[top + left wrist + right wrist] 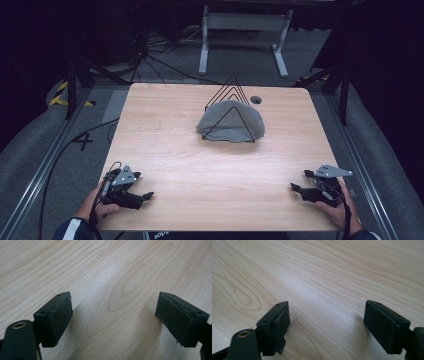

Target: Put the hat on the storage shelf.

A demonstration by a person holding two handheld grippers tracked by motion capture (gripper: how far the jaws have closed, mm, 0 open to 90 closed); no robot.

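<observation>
Two black handheld grippers, dark sleeves at the wrists.
Left gripper (131, 196) and right gripper (309, 188): matte black, grey three-cornered plates on top, black cables trailing. Blocky jaws with flat dark pads (60, 315), small screw holes, brass-ringed pivot hole (243, 334). Left sleeve (75, 229) white-striped.

On the table (190, 150), toward the far edge and a little right of centre: a wire rack (231, 107), with a cloth (245, 125) draped among its frames. Just behind and right of the rack, a hole (256, 99) in the tabletop. At the near left corner, the left gripper (142, 197); at the near right corner, the right gripper (299, 186); both well apart from the rack. Beyond the table, on the floor, a stand (245, 30) and cables (150, 50).
</observation>
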